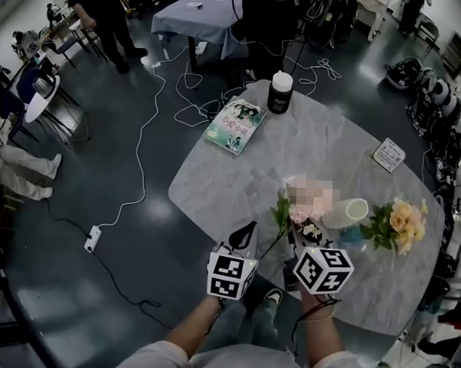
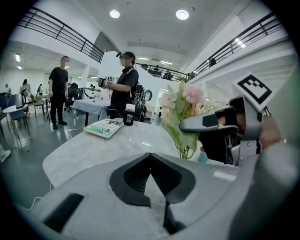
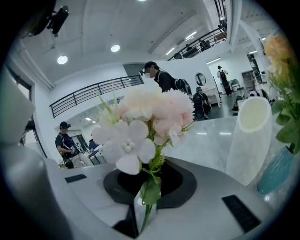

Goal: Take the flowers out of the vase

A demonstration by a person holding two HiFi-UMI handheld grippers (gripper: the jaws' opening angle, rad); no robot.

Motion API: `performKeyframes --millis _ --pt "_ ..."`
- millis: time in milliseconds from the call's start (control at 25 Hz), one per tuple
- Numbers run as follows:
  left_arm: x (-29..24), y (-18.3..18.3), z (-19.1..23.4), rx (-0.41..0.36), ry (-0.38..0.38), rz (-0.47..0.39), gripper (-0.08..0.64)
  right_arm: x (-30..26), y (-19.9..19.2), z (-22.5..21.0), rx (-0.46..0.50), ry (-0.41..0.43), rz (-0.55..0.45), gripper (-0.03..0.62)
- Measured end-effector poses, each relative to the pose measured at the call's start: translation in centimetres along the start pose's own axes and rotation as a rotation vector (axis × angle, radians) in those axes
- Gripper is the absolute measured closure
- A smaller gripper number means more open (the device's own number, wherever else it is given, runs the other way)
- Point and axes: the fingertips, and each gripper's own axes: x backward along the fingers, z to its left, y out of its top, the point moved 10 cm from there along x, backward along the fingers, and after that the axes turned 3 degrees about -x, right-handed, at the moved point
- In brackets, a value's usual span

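Note:
A bunch of pink and white flowers (image 3: 145, 124) with green stems is clamped in my right gripper (image 3: 143, 206), the stem passing between the jaws. In the head view the bunch (image 1: 298, 214) hangs over the near part of the marble table (image 1: 293, 152), above my right gripper (image 1: 293, 237). Just right of it stands the white vase (image 1: 350, 213), upright and with no flowers in it (image 3: 248, 140). My left gripper (image 1: 248, 227) is to the left of the bunch, shut with nothing in it (image 2: 151, 157). From it I see the bunch (image 2: 180, 110) and the right gripper (image 2: 225, 123).
A teal vase (image 3: 277, 169) with yellow flowers (image 1: 400, 221) stands right of the white vase. On the far part of the table lie a book (image 1: 234, 125), a black jar (image 1: 280, 92) and a small card (image 1: 388, 154). Cables (image 1: 145, 130) run over the floor; people stand further off.

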Motion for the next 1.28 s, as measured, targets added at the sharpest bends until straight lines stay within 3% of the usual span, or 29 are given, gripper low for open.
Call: performKeyframes --millis 360,1280 --pt "-2.8 -1.8 1.5 0.006 -0.015 0.047 0.551 -3.7 -2.9 -2.6 -0.097 -0.029 0.073 0.546" --pt "-6.1 -4.1 3.1 0.017 -0.033 0.088 0.551 -8.9 -5.8 -6.0 -0.193 -0.064 0.152 0.545"
